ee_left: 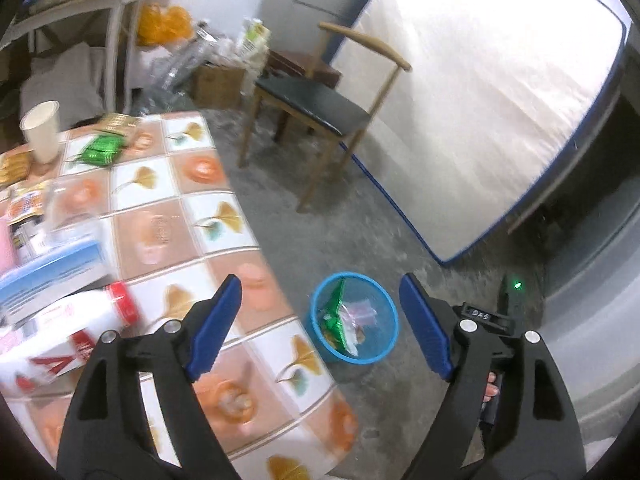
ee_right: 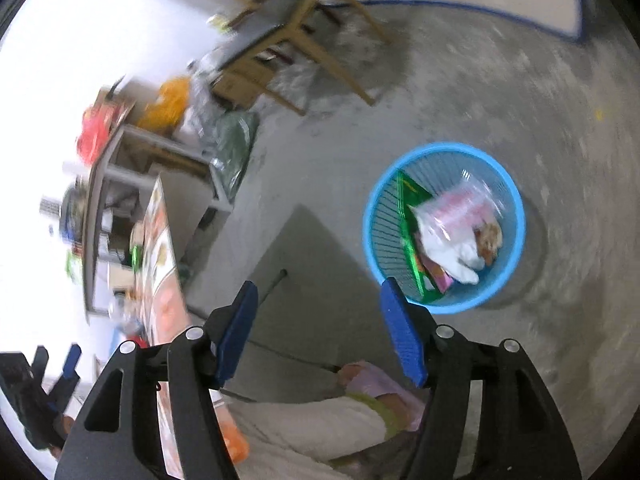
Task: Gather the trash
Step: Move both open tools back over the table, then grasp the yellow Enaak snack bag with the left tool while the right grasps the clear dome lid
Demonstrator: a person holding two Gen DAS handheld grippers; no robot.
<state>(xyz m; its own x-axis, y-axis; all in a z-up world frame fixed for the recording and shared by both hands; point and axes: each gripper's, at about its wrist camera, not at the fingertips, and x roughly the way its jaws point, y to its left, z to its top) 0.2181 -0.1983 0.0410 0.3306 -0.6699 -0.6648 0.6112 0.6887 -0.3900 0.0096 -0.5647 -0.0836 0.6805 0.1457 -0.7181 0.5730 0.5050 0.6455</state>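
Note:
A blue mesh waste basket (ee_left: 387, 306) stands on the concrete floor beside the table; it also shows in the right wrist view (ee_right: 374, 216). It holds a green wrapper (ee_left: 335, 312), a clear pink-and-white bag (ee_right: 460, 216) and other scraps. My left gripper (ee_left: 320, 320) is open and empty above the table edge. My right gripper (ee_right: 316, 328) is open and empty, above the floor just left of the basket. On the table (ee_left: 192, 240) lie a green packet (ee_left: 100, 151), a paper cup (ee_left: 42, 130), snack packets (ee_left: 24, 204) and a red-capped white bottle (ee_left: 92, 320).
A wooden chair (ee_left: 320, 108) stands beyond the table. A mattress (ee_left: 500, 100) leans at the right. Bags and a cardboard box (ee_left: 218, 84) crowd the far wall next to a grey side table (ee_left: 80, 12). My leg and slipper (ee_right: 372, 384) show below the right gripper.

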